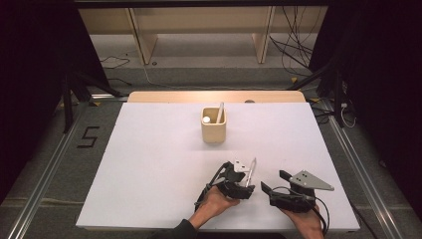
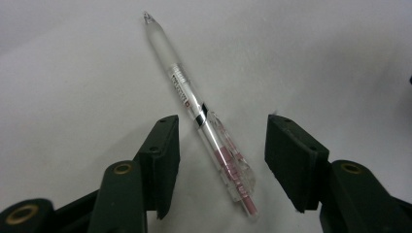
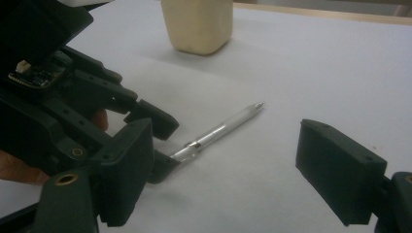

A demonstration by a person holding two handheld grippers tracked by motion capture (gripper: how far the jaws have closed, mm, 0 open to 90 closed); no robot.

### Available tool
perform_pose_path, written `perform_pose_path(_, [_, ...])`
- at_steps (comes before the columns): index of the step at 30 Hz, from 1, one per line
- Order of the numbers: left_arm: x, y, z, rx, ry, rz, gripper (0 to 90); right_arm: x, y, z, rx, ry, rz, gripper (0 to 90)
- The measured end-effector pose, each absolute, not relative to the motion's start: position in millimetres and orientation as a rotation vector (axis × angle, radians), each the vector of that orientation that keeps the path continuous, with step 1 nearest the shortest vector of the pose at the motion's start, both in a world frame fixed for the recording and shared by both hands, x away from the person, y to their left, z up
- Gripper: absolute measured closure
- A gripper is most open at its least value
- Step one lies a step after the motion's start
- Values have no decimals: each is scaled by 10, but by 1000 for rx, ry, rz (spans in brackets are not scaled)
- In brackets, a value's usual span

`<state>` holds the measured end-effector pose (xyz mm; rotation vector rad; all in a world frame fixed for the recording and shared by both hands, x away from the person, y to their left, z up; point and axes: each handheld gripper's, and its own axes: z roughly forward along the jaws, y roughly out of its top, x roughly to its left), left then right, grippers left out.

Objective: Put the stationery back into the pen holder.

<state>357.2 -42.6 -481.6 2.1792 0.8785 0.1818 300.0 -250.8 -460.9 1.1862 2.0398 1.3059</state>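
A clear pen (image 1: pixel 253 167) with a frosted grip and pink inner parts lies flat on the white table (image 1: pixel 149 164). In the left gripper view the pen (image 2: pixel 194 102) runs between the jaws of my left gripper (image 2: pixel 223 128), with a gap on each side, so the pads are not pressing it. The left gripper (image 1: pixel 246 181) is open around the pen's rear end. My right gripper (image 1: pixel 273 180) rests just to the right, open with nothing between its jaws. In the right gripper view (image 3: pixel 226 141) the pen (image 3: pixel 223 128) points toward the cup.
A cream square cup (image 1: pixel 214 130) stands at the table's middle back, holding a white pen and a small white round thing. It also appears as a cup (image 3: pixel 197 24) in the right gripper view. A wooden strip (image 1: pixel 164 96) runs along the far table edge.
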Motion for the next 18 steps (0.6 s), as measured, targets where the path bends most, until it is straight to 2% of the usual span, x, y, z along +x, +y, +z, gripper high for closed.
perform_pose_path(18, [3555,-524,-4871,2226,877,261,574,3000,-2503,-4610,1179,2045,1309,222])
